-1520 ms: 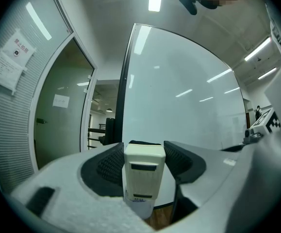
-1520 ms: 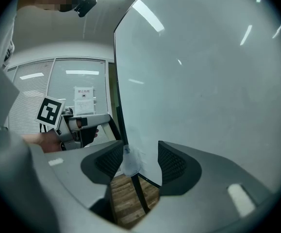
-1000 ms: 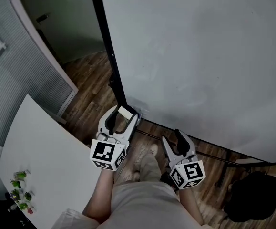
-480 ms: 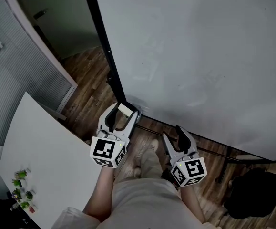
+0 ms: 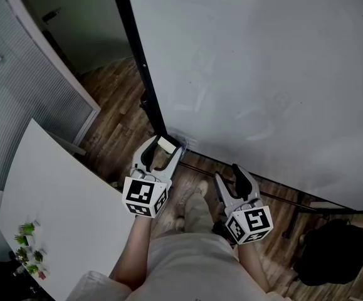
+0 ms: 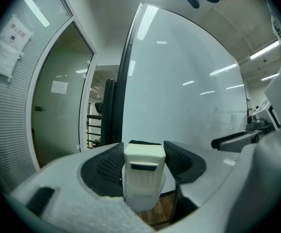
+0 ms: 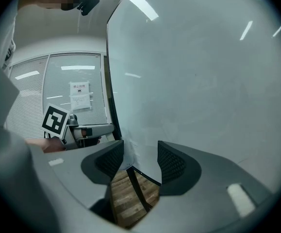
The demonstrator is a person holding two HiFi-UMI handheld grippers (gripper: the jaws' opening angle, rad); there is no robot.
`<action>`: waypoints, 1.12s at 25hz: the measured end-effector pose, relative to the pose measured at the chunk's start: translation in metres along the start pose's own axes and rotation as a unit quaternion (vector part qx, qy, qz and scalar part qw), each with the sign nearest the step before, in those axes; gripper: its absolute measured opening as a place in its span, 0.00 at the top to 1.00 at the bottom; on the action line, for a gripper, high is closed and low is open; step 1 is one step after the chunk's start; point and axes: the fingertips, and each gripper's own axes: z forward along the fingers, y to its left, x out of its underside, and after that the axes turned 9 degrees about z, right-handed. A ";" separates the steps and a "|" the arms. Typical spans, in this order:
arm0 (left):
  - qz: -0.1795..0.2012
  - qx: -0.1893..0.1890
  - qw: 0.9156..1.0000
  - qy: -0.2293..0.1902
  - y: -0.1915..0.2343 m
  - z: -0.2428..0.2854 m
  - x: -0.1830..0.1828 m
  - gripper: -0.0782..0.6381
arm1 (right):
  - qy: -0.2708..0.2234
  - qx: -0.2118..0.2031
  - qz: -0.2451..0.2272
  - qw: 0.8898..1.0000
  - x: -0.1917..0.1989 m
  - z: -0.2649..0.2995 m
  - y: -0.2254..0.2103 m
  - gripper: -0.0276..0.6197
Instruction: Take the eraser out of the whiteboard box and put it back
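Eraser (image 6: pixel 144 171), cream w/ a dark slot on its face and a dark felt strip on top, stands upright btw the ribbed pads (image 6: pixel 110 163) of the left gripper (image 5: pixel 163 150). The jaws are clamped on its two sides, its top about level w/ the fingertips. Its btm end sits in a clear plastic whiteboard box (image 6: pixel 143 199), fixed at the lower left corner of the whiteboard (image 5: pixel 263 74), beside the board's black frame. Right gripper (image 7: pixel 141 160) is empty, jaws apart; only the board's lower edge, a black stand leg and wood floor (image 5: pixel 115 124) show in the gap. Left gripper view gives the eraser's face and the box under it. Head view shows just the eraser's pale top at the fingertips, but also the layout: both grippers low by the board's btm edge, right one well apart from the box, a white table (image 5: pixel 56 193) to the left. Right gripper view catches the left gripper's marker cube off to its left, but not the eraser.
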 end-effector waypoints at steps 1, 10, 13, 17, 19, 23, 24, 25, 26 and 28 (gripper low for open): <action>0.000 0.001 1.000 0.002 0.000 0.001 0.002 0.53 | 0.000 0.000 0.000 1.000 0.000 0.000 0.000 0.62; 0.009 0.012 1.000 0.025 -0.004 0.011 0.023 0.53 | 0.002 0.003 0.002 1.000 0.003 0.004 -0.004 0.62; 0.015 0.018 0.999 0.023 -0.007 0.013 0.027 0.53 | 0.003 0.002 0.003 1.000 0.005 0.005 -0.005 0.62; 0.019 0.017 0.999 0.021 -0.008 0.014 0.030 0.53 | 0.004 0.001 0.001 1.000 0.003 0.005 -0.003 0.62; 0.019 0.016 0.999 0.026 -0.007 0.014 0.034 0.53 | 0.004 0.000 0.000 1.000 0.003 0.006 -0.002 0.62; 0.014 0.013 0.999 0.028 -0.005 0.014 0.040 0.53 | 0.004 0.001 0.001 1.000 0.004 0.006 -0.002 0.62; 0.012 0.011 1.000 0.027 -0.005 0.013 0.041 0.53 | 0.004 0.001 0.001 1.000 0.004 0.006 -0.002 0.62; 0.010 0.009 1.000 0.026 -0.004 0.013 0.041 0.52 | 0.003 0.000 0.001 1.000 0.004 0.006 -0.002 0.62; 0.008 0.009 1.000 0.026 -0.004 0.013 0.042 0.53 | 0.003 0.000 0.000 1.000 0.004 0.006 -0.001 0.62; 0.009 0.008 1.000 0.024 -0.004 0.013 0.041 0.53 | 0.003 -0.001 0.000 1.000 0.003 0.006 0.000 0.62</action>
